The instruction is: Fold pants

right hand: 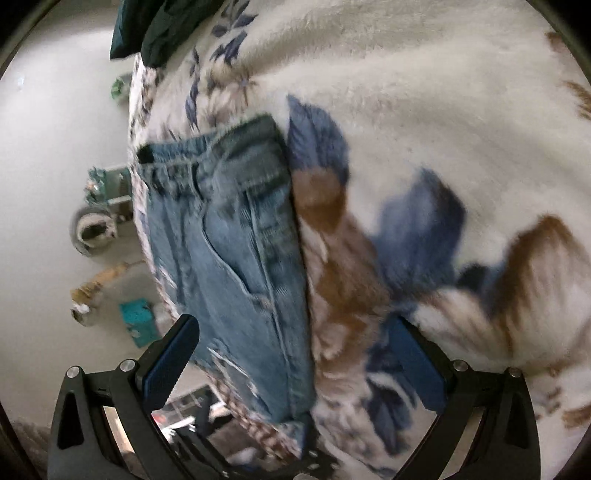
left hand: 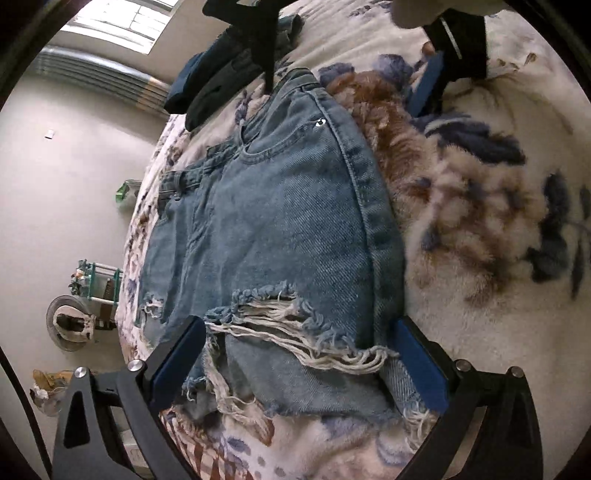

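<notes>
Broadly, the floral bed (left hand: 480,332) carries the folded pants (left hand: 280,229) near its edge. Left claw (left hand: 299,365) spread wide over the frayed hem; right claw (right hand: 295,365) likewise released, holding nothing. Best pinch both layers squarely before folding again.

Daylight comes through a window (left hand: 125,22) at the upper left, above a ribbed radiator (left hand: 99,79). Pale floor (left hand: 55,192) fills the left side, littered low down with a round bin (left hand: 70,325) and small clutter. A fluffy floral blanket (left hand: 480,229) covers the bed on the right.
</notes>
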The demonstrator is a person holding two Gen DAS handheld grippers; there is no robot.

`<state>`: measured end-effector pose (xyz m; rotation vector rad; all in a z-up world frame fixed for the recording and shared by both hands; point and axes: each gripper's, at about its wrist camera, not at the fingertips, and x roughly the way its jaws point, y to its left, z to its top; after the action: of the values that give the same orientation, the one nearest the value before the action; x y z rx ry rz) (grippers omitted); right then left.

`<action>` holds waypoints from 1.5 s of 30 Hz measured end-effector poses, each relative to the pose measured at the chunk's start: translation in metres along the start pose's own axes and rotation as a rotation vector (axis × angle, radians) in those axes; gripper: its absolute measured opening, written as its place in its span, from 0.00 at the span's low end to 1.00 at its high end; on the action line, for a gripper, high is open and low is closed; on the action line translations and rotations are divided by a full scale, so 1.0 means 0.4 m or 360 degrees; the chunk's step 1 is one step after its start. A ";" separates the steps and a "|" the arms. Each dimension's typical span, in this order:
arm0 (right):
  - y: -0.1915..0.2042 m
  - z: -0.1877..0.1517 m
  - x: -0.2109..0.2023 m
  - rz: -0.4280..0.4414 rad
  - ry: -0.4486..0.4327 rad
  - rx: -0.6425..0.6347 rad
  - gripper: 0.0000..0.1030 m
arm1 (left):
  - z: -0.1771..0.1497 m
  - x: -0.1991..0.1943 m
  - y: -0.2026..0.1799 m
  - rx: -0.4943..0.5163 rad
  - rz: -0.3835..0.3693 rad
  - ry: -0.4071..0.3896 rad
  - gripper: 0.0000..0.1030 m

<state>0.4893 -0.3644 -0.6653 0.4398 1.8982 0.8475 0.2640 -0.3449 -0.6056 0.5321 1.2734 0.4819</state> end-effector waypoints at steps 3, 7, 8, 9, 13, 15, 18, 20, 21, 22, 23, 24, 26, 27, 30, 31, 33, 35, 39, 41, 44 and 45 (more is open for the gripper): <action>0.011 0.009 -0.004 0.0093 -0.0047 0.0026 1.00 | -0.001 0.011 0.010 -0.0002 -0.0082 -0.0001 0.95; 0.042 0.031 0.026 0.0067 -0.0053 0.0022 1.00 | -0.003 0.023 0.024 -0.0039 -0.0306 0.0017 0.46; 0.039 0.038 0.036 0.0049 -0.0053 0.0050 1.00 | -0.001 0.026 0.026 -0.0033 -0.0345 0.0016 0.39; 0.037 0.044 0.045 0.0046 -0.0064 0.0079 1.00 | 0.001 0.026 0.025 -0.0016 -0.0376 0.0015 0.28; 0.043 0.037 0.042 0.0097 -0.0158 0.0119 0.95 | 0.001 0.014 0.061 -0.0074 -0.0431 -0.0007 0.13; 0.059 0.029 0.038 0.0126 -0.0179 0.0095 0.65 | -0.001 0.005 0.085 -0.0098 -0.0460 -0.0015 0.10; 0.068 0.024 0.040 0.0051 -0.0192 0.0108 0.30 | 0.002 -0.008 0.113 -0.0119 -0.0488 -0.0020 0.06; 0.074 0.004 0.028 0.0085 -0.0241 0.0139 0.19 | 0.010 -0.012 0.152 -0.0153 -0.0503 -0.0036 0.05; 0.075 -0.007 0.019 0.0118 -0.0267 0.0154 0.15 | 0.011 -0.025 0.171 -0.0179 -0.0503 -0.0049 0.05; 0.078 -0.017 0.008 0.0147 -0.0294 0.0160 0.14 | 0.012 -0.030 0.189 -0.0198 -0.0504 -0.0058 0.05; 0.082 -0.026 -0.001 0.0169 -0.0318 0.0163 0.14 | 0.015 -0.037 0.216 -0.0222 -0.0504 -0.0068 0.05; 0.094 -0.035 -0.015 0.0182 -0.0336 0.0165 0.13 | 0.019 -0.038 0.244 -0.0247 -0.0507 -0.0073 0.05; 0.131 -0.047 -0.036 0.0190 -0.0361 0.0166 0.12 | 0.026 -0.042 0.299 -0.0285 -0.0504 -0.0086 0.05; 0.162 -0.052 -0.044 0.0190 -0.0372 0.0169 0.12 | 0.028 -0.047 0.328 -0.0312 -0.0504 -0.0093 0.05; 0.239 -0.051 -0.050 0.0169 -0.0390 0.0144 0.11 | 0.034 -0.053 0.420 -0.0398 -0.0494 -0.0111 0.05; 0.272 -0.046 -0.050 0.0165 -0.0399 0.0140 0.11 | 0.035 -0.053 0.443 -0.0416 -0.0489 -0.0116 0.05; 0.333 -0.035 -0.042 0.0169 -0.0426 0.0151 0.11 | 0.034 -0.045 0.494 -0.0452 -0.0478 -0.0121 0.05; 0.390 -0.022 -0.031 0.0166 -0.0441 0.0161 0.10 | 0.030 -0.024 0.549 -0.0506 -0.0489 -0.0099 0.05; 0.515 0.014 0.010 0.0121 -0.0458 0.0164 0.10 | 0.015 0.031 0.653 -0.0598 -0.0526 -0.0054 0.05; 0.577 0.045 0.051 0.0087 -0.0450 0.0153 0.10 | -0.003 0.073 0.704 -0.0639 -0.0550 -0.0020 0.05; 0.649 0.093 0.127 0.0009 -0.0419 0.0140 0.10 | -0.039 0.155 0.777 -0.0703 -0.0577 0.0067 0.05; 0.674 0.111 0.164 -0.0015 -0.0401 0.0138 0.10 | -0.051 0.180 0.797 -0.0721 -0.0584 0.0095 0.05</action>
<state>0.4831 -0.1207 -0.5254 0.5627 1.7060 0.6715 0.2462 -0.0485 -0.4676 -0.0973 1.2344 0.4588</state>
